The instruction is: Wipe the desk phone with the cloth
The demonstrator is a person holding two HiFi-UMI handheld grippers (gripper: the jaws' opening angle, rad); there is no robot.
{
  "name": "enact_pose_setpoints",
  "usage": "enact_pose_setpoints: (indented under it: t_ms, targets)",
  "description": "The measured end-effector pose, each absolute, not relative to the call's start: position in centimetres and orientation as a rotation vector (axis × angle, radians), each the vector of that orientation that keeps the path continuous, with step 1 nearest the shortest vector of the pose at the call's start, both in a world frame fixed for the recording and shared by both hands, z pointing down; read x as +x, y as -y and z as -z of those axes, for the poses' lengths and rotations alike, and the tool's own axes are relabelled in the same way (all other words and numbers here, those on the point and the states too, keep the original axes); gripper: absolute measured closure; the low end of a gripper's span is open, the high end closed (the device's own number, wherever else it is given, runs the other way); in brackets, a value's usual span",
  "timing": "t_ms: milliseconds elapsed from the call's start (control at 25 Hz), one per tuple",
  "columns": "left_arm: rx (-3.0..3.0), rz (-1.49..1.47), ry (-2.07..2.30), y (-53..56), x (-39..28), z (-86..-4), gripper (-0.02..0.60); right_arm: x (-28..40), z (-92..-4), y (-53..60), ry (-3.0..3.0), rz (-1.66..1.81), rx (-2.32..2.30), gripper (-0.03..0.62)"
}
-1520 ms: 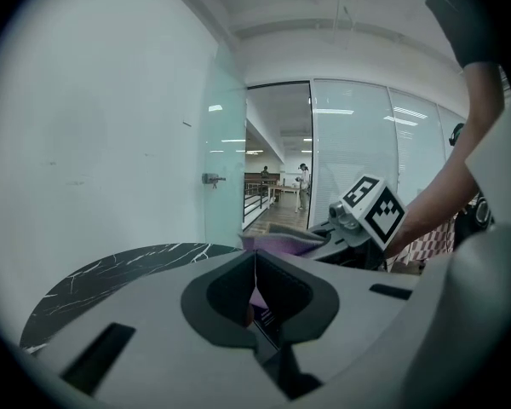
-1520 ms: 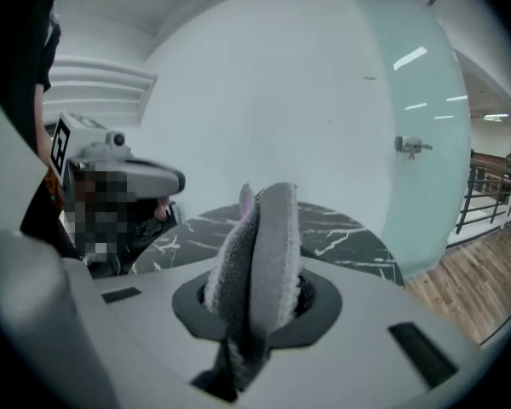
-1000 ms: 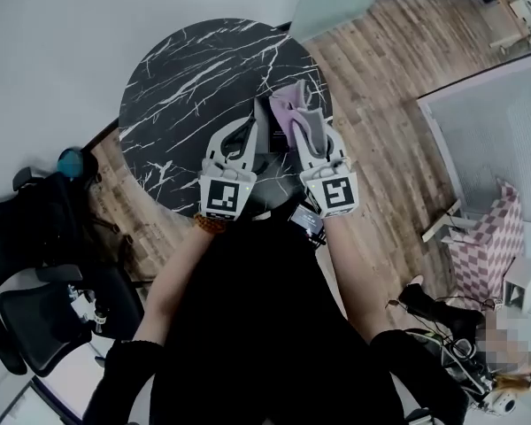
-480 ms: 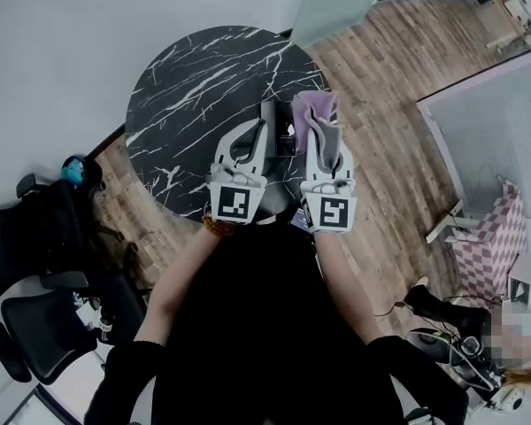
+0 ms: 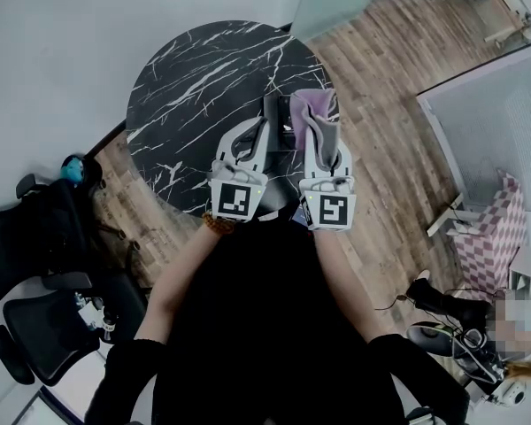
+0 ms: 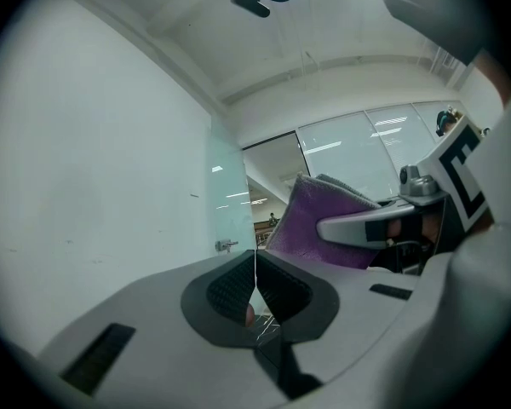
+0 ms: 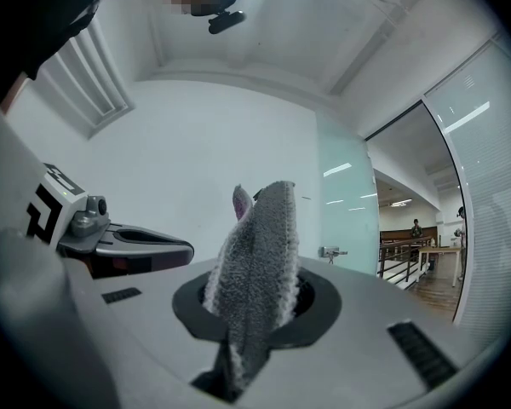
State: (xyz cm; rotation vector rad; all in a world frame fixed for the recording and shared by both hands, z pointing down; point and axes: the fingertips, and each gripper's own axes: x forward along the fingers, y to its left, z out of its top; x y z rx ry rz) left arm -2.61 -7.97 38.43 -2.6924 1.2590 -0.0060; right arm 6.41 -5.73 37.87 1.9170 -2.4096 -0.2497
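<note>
Cloth [image 7: 260, 237] stands pinched in the right gripper [image 7: 252, 301] — left gripper [image 6: 254, 290] pressed together, empty; only its view catches the cloth's purple side.

The head view looks steeply down from above the person onto the round marble table [image 5: 186, 87], with the left gripper [image 5: 260, 127] and the right gripper [image 5: 321, 135] close beneath it. Each gripper view sits just behind its own jaws, tilted up toward the wall [image 6: 94, 186] and the ceiling [image 6: 324, 32]. Each catches the other gripper at its inner edge. All three views share the cloth [image 5: 311, 113].
</note>
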Motion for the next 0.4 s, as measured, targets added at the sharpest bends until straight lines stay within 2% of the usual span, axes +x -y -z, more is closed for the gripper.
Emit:
enact_pose_setpoints:
  t_ms: [400]
  targets:
    - [-2.709,0.005,-1.272,8.21,-2.95,-38.98,0.565,6.53,-38.54,5.63,2.407,0.215,1.909,0.53]
